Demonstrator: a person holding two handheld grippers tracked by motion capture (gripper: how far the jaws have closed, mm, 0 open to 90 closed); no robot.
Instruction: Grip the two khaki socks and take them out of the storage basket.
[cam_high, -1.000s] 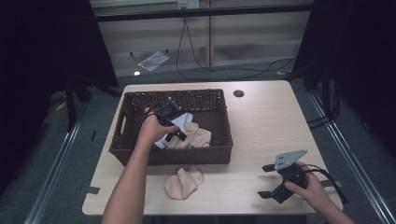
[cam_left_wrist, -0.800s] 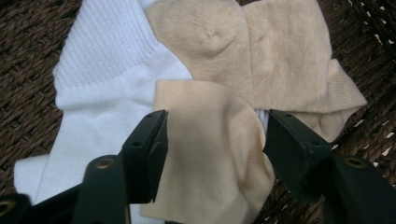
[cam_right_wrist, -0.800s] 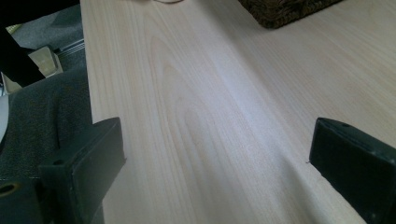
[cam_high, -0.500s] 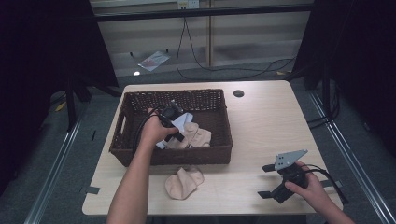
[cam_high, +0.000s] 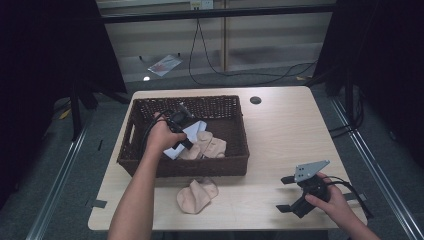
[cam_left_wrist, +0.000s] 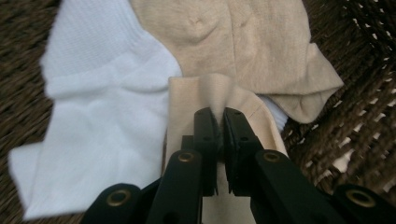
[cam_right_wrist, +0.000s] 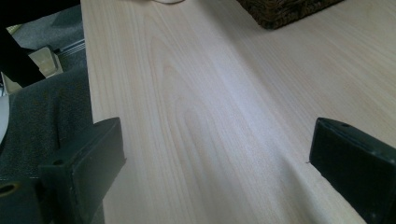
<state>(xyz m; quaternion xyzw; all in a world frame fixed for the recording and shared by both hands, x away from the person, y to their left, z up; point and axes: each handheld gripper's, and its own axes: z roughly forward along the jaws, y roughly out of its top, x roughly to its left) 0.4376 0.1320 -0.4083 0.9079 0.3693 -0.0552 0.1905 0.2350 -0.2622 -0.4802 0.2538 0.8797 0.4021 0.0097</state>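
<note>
A dark wicker basket (cam_high: 235, 161) stands on the table's left half. Inside lie a white sock (cam_left_wrist: 98, 116) and beige socks (cam_left_wrist: 261, 46). My left gripper (cam_left_wrist: 219, 116) reaches into the basket and is shut on a fold of a beige sock (cam_left_wrist: 187, 100); in the high view the left gripper (cam_high: 186, 134) sits over the pile of socks (cam_high: 210, 145). Another beige sock (cam_high: 197, 196) lies on the table in front of the basket. My right gripper (cam_high: 286, 194) rests low at the table's front right, jaws wide open with bare wood between them.
The wooden table (cam_high: 285, 130) has a small dark round hole (cam_high: 256, 100) near its far edge. A basket corner (cam_right_wrist: 285, 11) appears at the top of the right gripper view, and the table's edge with grey floor (cam_right_wrist: 42, 107) is at its left. Cables run across the floor behind.
The left hand and its gripper have shifted slightly inside the basket over the socks. The right gripper has stayed where it was.
</note>
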